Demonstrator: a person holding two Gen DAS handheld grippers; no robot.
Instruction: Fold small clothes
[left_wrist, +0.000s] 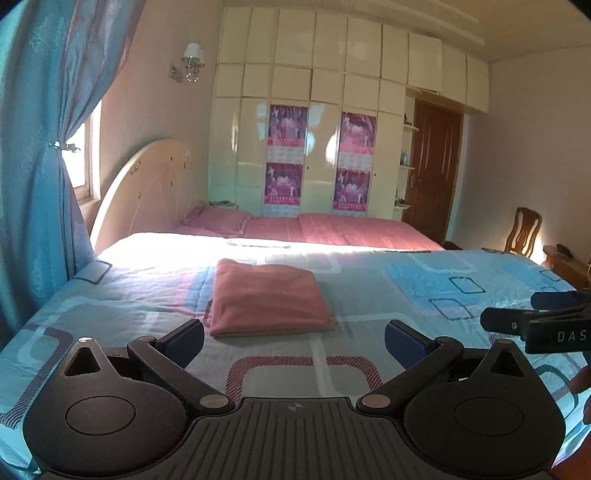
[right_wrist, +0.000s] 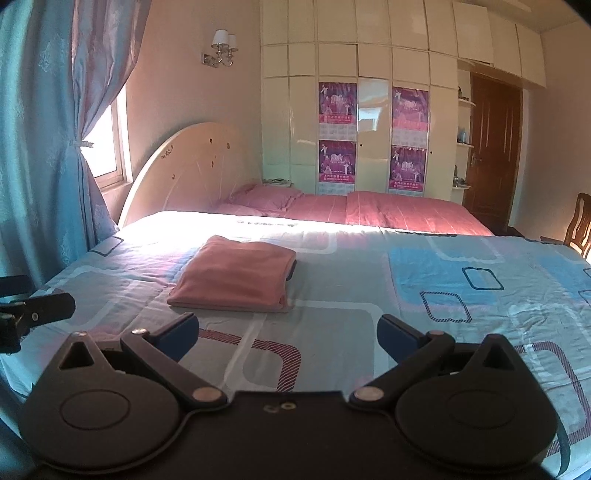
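A pink garment (left_wrist: 267, 299) lies folded into a neat rectangle on the blue patterned bedspread (left_wrist: 424, 280). It also shows in the right wrist view (right_wrist: 236, 278). My left gripper (left_wrist: 293, 341) is open and empty, held just short of the garment's near edge. My right gripper (right_wrist: 286, 332) is open and empty, a little to the right of the garment and short of it. The right gripper shows at the right edge of the left wrist view (left_wrist: 517, 314). A left fingertip (right_wrist: 55, 306) shows at the left edge of the right wrist view.
A blue curtain (left_wrist: 40, 166) hangs close on the left. A second bed with pink covers (left_wrist: 332, 229), a cream headboard (left_wrist: 144, 184), a wardrobe (left_wrist: 314, 129), a brown door (left_wrist: 432, 170) and a wooden chair (left_wrist: 524, 229) lie beyond.
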